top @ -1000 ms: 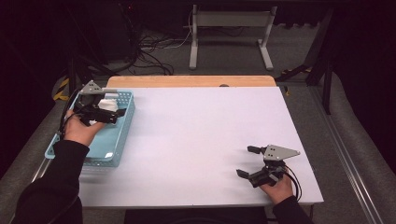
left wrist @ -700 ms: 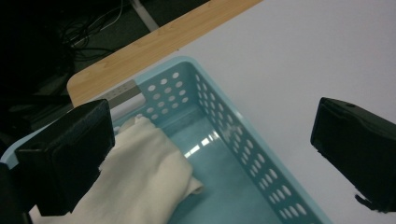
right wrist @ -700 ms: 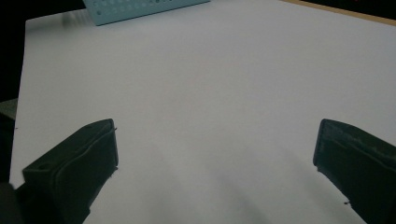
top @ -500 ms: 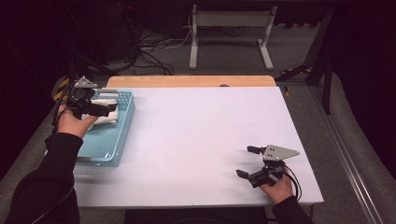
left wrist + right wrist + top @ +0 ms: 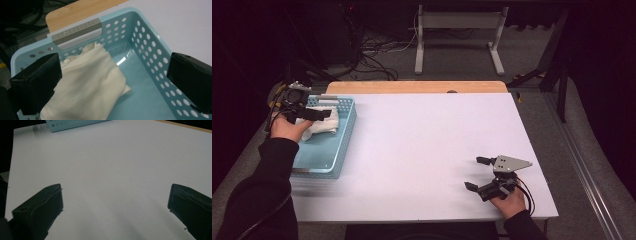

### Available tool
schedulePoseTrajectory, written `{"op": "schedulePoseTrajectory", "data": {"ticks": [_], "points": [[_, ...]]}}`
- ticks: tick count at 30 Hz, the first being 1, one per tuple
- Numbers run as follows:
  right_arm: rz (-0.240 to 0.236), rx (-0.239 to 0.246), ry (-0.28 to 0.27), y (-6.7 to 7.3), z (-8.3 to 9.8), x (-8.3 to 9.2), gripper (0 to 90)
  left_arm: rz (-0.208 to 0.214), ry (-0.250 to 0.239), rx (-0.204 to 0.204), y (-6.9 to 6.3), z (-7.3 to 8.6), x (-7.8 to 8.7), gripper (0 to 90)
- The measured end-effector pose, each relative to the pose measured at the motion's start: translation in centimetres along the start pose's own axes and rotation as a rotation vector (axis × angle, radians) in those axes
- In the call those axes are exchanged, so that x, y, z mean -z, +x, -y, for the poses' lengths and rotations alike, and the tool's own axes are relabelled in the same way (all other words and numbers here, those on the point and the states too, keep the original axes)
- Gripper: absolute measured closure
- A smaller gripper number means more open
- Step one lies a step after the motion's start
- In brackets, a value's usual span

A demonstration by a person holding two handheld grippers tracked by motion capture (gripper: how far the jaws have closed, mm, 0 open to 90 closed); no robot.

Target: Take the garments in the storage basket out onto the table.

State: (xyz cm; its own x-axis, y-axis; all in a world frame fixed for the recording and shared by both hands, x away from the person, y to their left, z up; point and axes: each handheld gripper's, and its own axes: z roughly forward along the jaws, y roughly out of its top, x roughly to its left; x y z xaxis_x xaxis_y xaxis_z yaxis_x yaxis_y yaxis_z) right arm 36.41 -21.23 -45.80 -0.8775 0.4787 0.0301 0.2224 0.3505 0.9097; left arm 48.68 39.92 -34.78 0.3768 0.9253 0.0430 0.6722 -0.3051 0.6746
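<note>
A light blue perforated basket stands at the table's left edge, and a cream folded cloth lies inside it at the far end. My left gripper hovers over the basket's far left side, open, jaws wide above the cloth and holding nothing. Near the front right corner of the white table my right gripper rests low, open, with bare tabletop between its jaws.
A strip of wooden tabletop runs along the far edge. Beyond it lie cables and a white stand's legs on the floor. The basket's corner shows at the top of the right gripper view.
My left gripper has drawn back toward the basket's far left corner and left the cloth lying in the basket. The right gripper has stayed put.
</note>
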Motion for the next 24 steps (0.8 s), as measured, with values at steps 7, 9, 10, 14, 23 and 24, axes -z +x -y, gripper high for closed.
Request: {"op": "schedulePoseTrajectory", "data": {"ticks": [7,9,10,14,23,24], "points": [[0.0,0.0,0.001,0.0,0.0,0.0,0.7,-0.053,0.065,0.026,0.5,-0.3,-0.8,2.2],[0.0,0.0,0.001,0.0,0.0,0.0,0.7,-0.062,0.079,0.034,0.7,-0.3,-1.1,2.2],[-0.001,0.0,0.001,0.0,0.0,0.0,0.7,-0.072,0.084,0.039,0.8,-0.3,-1.2,2.2],[-0.001,0.0,0.001,0.0,0.0,0.0,0.7,-0.121,0.085,0.062,1.2,-0.1,-1.6,3.3],[-0.003,0.0,0.002,0.0,0.0,0.0,0.8,-0.138,0.112,0.095,2.1,0.4,-2.9,4.2],[-0.003,0.0,0.001,0.0,0.0,0.0,0.8,-0.131,0.108,0.094,2.2,0.5,-3.1,4.6]]}}
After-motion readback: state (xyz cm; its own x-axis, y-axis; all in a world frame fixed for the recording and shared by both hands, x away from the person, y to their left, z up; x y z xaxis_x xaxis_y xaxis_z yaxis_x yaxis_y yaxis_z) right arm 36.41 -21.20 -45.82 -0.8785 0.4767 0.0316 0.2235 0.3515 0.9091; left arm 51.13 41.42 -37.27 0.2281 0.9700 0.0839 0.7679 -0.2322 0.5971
